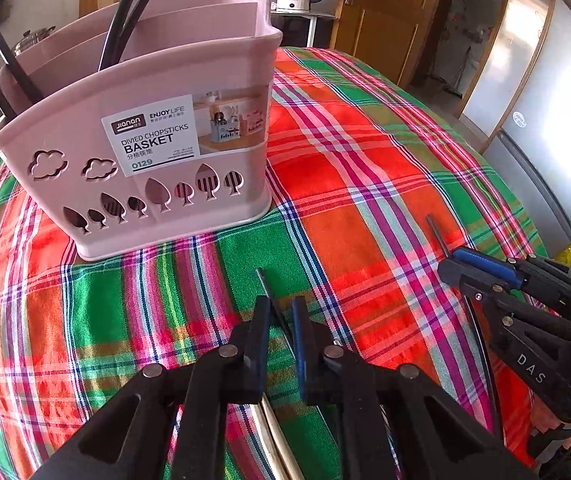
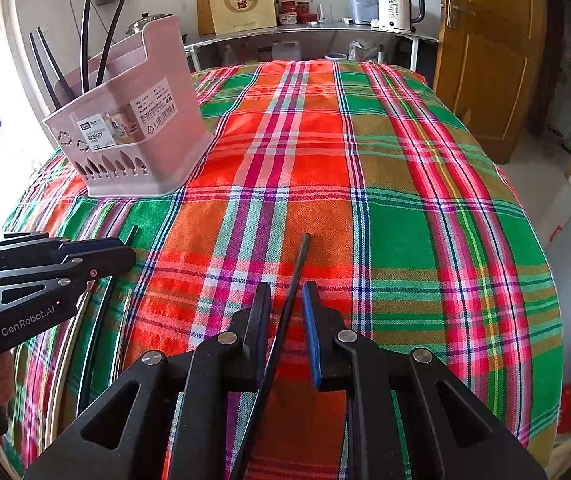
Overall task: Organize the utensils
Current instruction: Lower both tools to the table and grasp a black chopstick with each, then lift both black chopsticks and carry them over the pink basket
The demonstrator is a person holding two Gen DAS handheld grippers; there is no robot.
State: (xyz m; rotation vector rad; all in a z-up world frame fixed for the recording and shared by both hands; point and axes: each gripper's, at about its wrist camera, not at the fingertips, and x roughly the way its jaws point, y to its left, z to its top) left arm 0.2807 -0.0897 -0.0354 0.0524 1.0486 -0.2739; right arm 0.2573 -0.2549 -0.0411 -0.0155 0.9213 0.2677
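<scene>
Basket: pink chopstick basket on the plaid-covered bench — black chopsticks upright inside.
Left gripper: fingers apart around a black chopstick.
Right gripper: fingers apart — black chopstick between them.

Open tablecloth lies ahead and right; the pink basket blocks the far left corner.

A plaid cloth is covering the bench. Behind it, a white kettle and a paper bag are standing on a metal shelf, beside a wooden door.
</scene>
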